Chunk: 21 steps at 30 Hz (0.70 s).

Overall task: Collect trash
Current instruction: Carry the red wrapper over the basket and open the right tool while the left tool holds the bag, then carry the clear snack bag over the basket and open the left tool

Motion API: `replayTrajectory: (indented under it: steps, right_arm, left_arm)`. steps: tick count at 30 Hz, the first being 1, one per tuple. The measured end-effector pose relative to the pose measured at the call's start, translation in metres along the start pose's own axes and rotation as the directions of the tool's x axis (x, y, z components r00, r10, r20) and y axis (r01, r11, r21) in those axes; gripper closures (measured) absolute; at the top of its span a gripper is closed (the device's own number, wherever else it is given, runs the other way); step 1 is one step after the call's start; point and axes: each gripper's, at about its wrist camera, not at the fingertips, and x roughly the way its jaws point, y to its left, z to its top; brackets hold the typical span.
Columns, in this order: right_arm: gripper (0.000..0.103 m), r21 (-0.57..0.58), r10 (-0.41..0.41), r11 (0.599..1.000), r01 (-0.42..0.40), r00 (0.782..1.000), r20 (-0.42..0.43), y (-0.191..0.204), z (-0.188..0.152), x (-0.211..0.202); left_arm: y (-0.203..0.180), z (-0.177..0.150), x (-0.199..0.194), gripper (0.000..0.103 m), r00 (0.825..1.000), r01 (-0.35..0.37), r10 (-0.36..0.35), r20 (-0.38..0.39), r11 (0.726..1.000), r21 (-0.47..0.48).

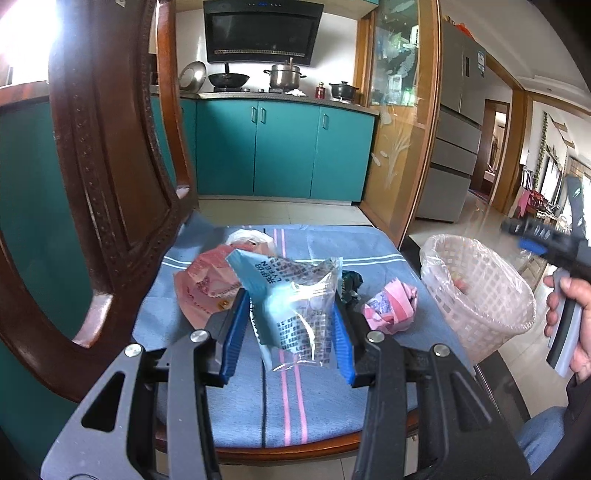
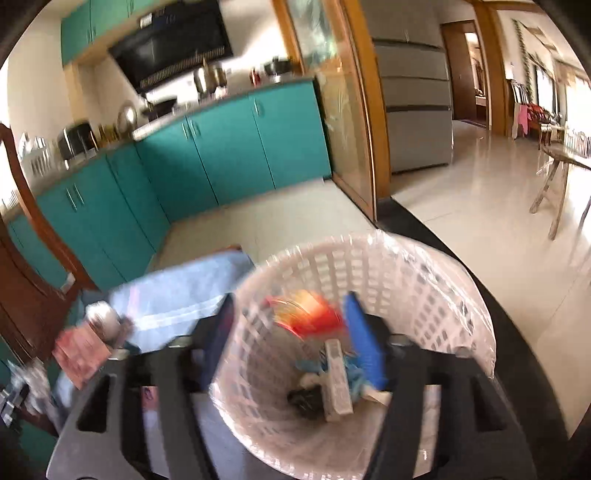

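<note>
Behind the work area you've got teal cabinets (image 1: 284, 147) under a counter w/ a wok (image 1: 229, 78), a steel pot (image 1: 284, 75) and a dark pot (image 1: 343, 90) (range hood (image 1: 262, 31) above). Carved wooden chair back (image 1: 110, 155) at left; grey fridge (image 1: 458, 122) at right, beyond a glass door (image 1: 399, 110).

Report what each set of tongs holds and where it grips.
Left tongs pinch the clear blue-printed wrapper by its two side edges. Right tongs, open above the basket, hold nothing; an orange-red wrapper lies between them, blurred.

Blue-white printed wrapper (image 1: 295, 310), pink crumpled wrapper (image 1: 389, 306), white lattice basket (image 1: 480, 295), blue-padded tongs (image 1: 288, 343)
</note>
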Motion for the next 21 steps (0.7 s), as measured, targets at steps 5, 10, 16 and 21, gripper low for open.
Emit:
replayTrajectory:
  steps: [5,10,16,21]
  right_arm:
    - [0.014,0.011,-0.011,1.0,0.01,0.991,0.134,0.002,0.002,-0.025]
    - [0.013,0.043,0.004,0.999,-0.011,0.986,0.167,-0.007,0.004,-0.032]
    - [0.012,0.082,-0.029,0.997,0.014,0.983,0.179,-0.024,0.01,-0.034]
    - [0.012,0.144,-0.066,0.989,0.038,0.979,0.193,-0.043,0.008,-0.041]
  left_arm:
    - [-0.022,-0.005,0.007,0.06,0.998,0.055,-0.053,-0.026,0.997,0.046]
    - [-0.075,-0.002,0.018,0.059,0.987,0.155,-0.148,-0.067,0.982,0.109]
    - [-0.167,0.025,0.046,0.058,0.94,0.336,-0.321,-0.112,0.926,0.172]
    - [-0.229,0.046,0.086,0.037,0.906,0.416,-0.393,-0.156,0.896,0.157]
